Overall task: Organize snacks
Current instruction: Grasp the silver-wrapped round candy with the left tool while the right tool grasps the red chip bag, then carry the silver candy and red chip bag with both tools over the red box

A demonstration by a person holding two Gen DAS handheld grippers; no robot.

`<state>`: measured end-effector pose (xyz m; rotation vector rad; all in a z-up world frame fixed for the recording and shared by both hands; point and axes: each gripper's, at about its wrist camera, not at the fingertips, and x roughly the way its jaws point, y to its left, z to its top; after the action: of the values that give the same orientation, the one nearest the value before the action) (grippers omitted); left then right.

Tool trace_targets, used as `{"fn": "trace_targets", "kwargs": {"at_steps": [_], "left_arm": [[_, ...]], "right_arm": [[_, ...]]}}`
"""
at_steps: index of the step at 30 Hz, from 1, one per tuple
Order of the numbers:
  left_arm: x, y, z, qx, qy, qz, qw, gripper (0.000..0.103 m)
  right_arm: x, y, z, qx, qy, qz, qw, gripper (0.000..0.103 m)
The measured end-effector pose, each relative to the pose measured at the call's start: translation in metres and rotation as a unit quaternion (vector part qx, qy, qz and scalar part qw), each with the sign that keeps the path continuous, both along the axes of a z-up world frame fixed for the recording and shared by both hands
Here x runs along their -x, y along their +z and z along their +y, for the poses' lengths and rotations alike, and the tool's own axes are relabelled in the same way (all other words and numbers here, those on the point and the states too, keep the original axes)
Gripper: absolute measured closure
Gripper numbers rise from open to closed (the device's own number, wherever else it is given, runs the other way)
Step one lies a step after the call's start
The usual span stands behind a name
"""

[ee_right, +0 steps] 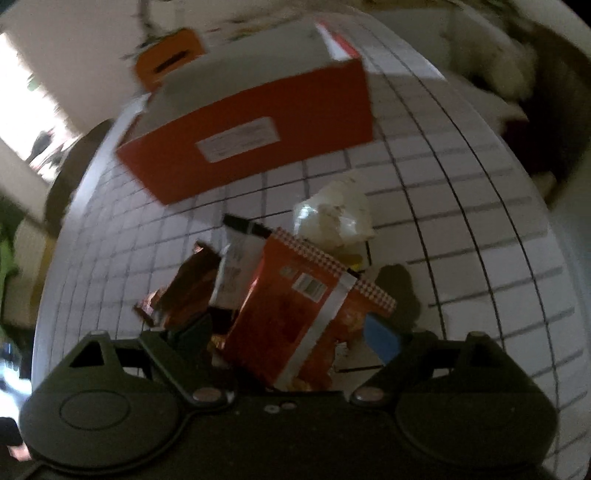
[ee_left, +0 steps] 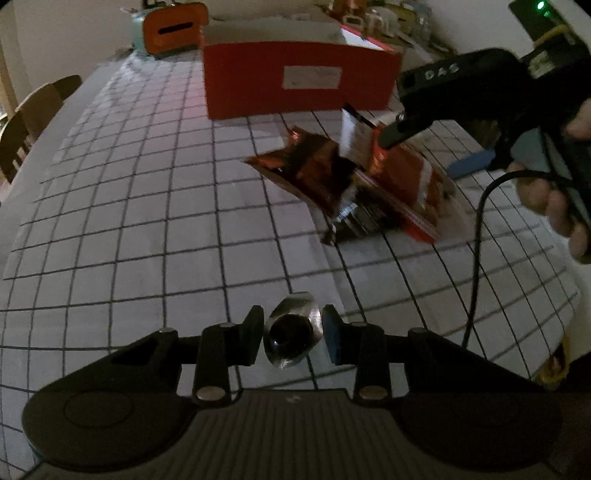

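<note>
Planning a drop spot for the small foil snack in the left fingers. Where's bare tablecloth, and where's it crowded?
Bare grid tablecloth runs left of the snack pile, from the red box down to the left gripper. Another open strip lies right of the white bag. It is crowded at the pile itself, where the right gripper works, and in the narrow gap between pile and box.

A white tablecloth with a dark grid (ee_left: 147, 206) covers the table. At its far end stands an orange tissue-box holder with a dark slot (ee_left: 173, 27). Wooden chairs (ee_left: 26, 118) sit at the left edge, and blurred clutter (ee_left: 388, 16) lines the back wall
</note>
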<state>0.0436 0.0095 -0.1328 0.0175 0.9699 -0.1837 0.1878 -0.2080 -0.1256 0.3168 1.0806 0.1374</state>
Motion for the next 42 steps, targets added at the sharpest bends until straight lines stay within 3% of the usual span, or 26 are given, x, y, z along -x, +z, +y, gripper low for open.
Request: {"fn": "trace_targets", "kwargs": {"at_steps": [11, 24, 32, 42], "left_arm": [[-0.012, -0.003, 0.014, 0.011, 0.029, 0.011, 0.9994, 0.07], [-0.016, 0.0, 0.013, 0.01, 0.028, 0.016, 0.9994, 0.07], [-0.019, 0.017, 0.012, 0.017, 0.037, 0.01, 0.9991, 0.07], [-0.039, 0.056, 0.01, 0.037, 0.046, -0.011, 0.9982, 0.07]], "right_arm": [[-0.014, -0.021, 0.01, 0.023, -0.05, 0.051, 0.997, 0.014], [-0.004, -0.014, 0.008, 0.015, -0.019, 0.031, 0.999, 0.027], [0.006, 0.011, -0.001, -0.005, 0.004, 0.008, 1.0, 0.027], [0.009, 0.067, -0.007, 0.004, 0.049, -0.052, 0.997, 0.027]]}}
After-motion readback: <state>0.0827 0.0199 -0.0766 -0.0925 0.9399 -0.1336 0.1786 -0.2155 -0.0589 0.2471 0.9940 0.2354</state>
